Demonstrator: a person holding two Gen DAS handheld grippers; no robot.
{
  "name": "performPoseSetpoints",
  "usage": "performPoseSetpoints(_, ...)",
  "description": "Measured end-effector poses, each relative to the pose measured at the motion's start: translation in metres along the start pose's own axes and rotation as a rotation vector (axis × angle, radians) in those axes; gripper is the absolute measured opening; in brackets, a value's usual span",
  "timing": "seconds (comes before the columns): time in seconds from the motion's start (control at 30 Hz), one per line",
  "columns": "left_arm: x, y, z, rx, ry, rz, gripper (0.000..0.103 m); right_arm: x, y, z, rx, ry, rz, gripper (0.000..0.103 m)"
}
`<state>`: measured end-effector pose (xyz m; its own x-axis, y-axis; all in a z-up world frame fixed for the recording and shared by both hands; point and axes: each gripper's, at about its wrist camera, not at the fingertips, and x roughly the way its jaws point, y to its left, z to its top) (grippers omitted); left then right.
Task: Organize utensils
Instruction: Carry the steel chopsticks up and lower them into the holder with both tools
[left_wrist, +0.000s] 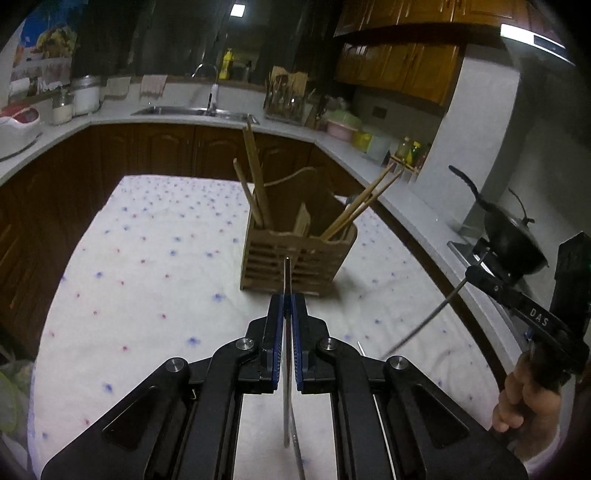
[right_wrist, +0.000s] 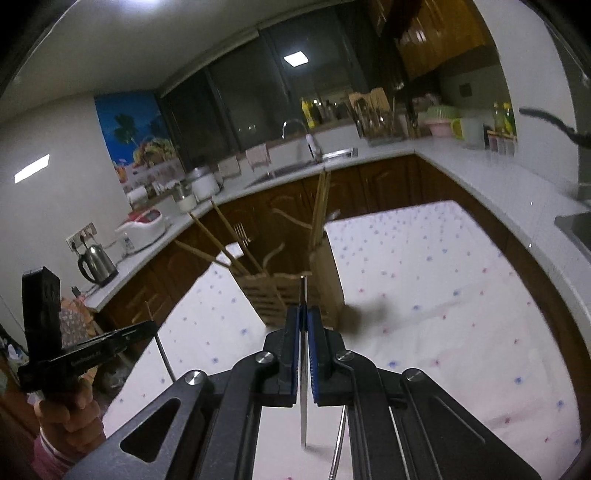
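A wooden slatted utensil holder (left_wrist: 295, 254) stands on the white dotted tablecloth (left_wrist: 155, 258), with wooden chopsticks (left_wrist: 255, 177) leaning out of its compartments. My left gripper (left_wrist: 287, 302) is shut on a thin metal utensil (left_wrist: 286, 350), seen edge-on, just short of the holder's front. In the right wrist view the holder (right_wrist: 295, 291) stands close ahead with chopsticks and a fork (right_wrist: 242, 232) in it. My right gripper (right_wrist: 303, 314) is shut on a thin metal utensil (right_wrist: 303, 369). The right gripper also shows in the left wrist view (left_wrist: 469, 273), holding its metal rod above the table's right side.
A kitchen counter (left_wrist: 417, 210) with a sink (left_wrist: 184, 110), a rice cooker (left_wrist: 18, 122), jars and a utensil rack (left_wrist: 286, 96) wraps around the table. A black wok (left_wrist: 509, 236) sits on the stove at right. A kettle (right_wrist: 96, 264) stands at left.
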<state>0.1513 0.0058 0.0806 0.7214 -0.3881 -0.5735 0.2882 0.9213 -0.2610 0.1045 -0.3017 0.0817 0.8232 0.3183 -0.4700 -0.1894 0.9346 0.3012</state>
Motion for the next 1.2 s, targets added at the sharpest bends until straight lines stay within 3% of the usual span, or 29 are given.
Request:
performPoseSetpoints(0.63,-0.011,-0.004,0.031,0.000,-0.084,0.015,0.004,-0.006,0.014,0.031,-0.041,-0.082,0.016,0.005)
performPoseSetpoints(1.2,-0.004,-0.019,0.136,0.014,-0.305,0.065,0.004,0.013,0.032,0.111,-0.090,-0.247,-0.002,0.004)
